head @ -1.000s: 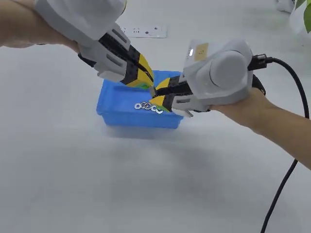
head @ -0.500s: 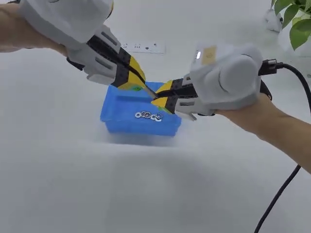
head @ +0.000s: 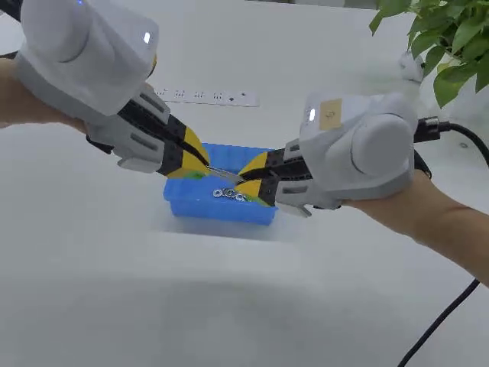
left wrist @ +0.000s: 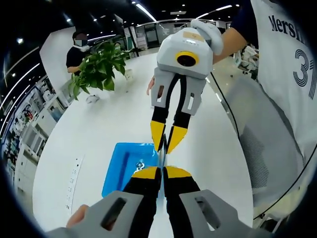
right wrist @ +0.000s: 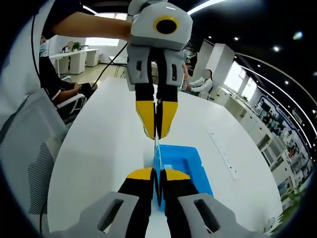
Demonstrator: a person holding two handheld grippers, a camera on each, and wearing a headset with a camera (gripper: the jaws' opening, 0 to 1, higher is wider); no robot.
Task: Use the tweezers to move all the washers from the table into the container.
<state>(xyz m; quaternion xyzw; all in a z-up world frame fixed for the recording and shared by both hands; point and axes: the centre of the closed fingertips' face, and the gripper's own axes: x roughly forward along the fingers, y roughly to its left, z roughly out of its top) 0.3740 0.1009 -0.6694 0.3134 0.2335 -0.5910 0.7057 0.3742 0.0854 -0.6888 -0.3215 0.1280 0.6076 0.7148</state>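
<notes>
Head view: left gripper (head: 200,162) and right gripper (head: 246,177) faced tip to tip over one blue container (head: 221,212).
Both jaw pairs pinched one pair of tweezers (head: 223,174), partly screening about four washers (head: 228,194); one power strip (head: 205,96) and one potted plant (head: 439,34) stood behind.

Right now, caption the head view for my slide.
Left gripper and right gripper hold tweezers between their tips above a blue container with washers inside.

Power strip (head: 205,97), leafy plant (head: 458,30)
</notes>
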